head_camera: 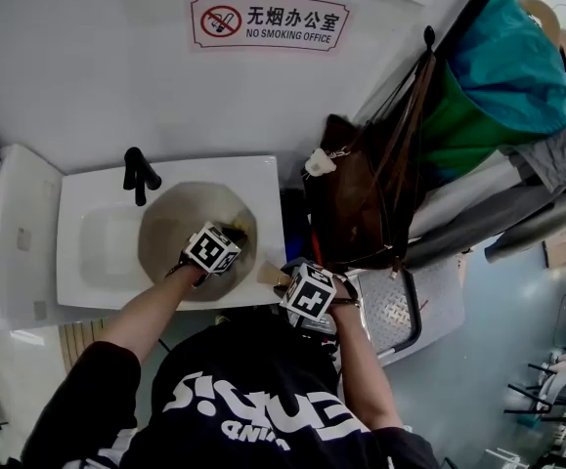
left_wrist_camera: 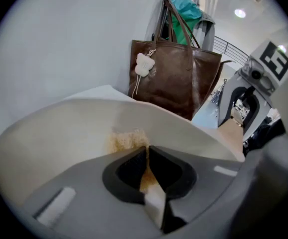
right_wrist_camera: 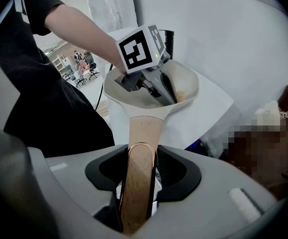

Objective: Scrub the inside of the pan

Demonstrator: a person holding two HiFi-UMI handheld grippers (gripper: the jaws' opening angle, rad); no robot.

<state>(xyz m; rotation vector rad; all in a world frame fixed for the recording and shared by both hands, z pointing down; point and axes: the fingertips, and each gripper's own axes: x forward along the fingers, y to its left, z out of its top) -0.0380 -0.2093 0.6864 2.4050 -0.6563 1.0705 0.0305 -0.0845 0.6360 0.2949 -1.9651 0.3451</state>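
our right gripper point(right_wrist_camera: 141, 169) is clamped on the wooden handle point(right_wrist_camera: 143, 133) near its end, so the cream pan point(right_wrist_camera: 186, 86) sits well ahead of its jaws, over the white sink point(head_camera: 92, 262). our left gripper point(left_wrist_camera: 147, 156) is pinched almost together on a yellowish scrub sponge point(left_wrist_camera: 128, 141), whose free edge presses on the pan's inner wall just ahead of the tips. the risk we see is leverage: a hard push so far ahead of the right jaws could twist the smooth handle in the pads and tip the pan. the sponge is held by a thin edge only, so a sideways drag could pull it out, and then the bare tips could scrape the wall.
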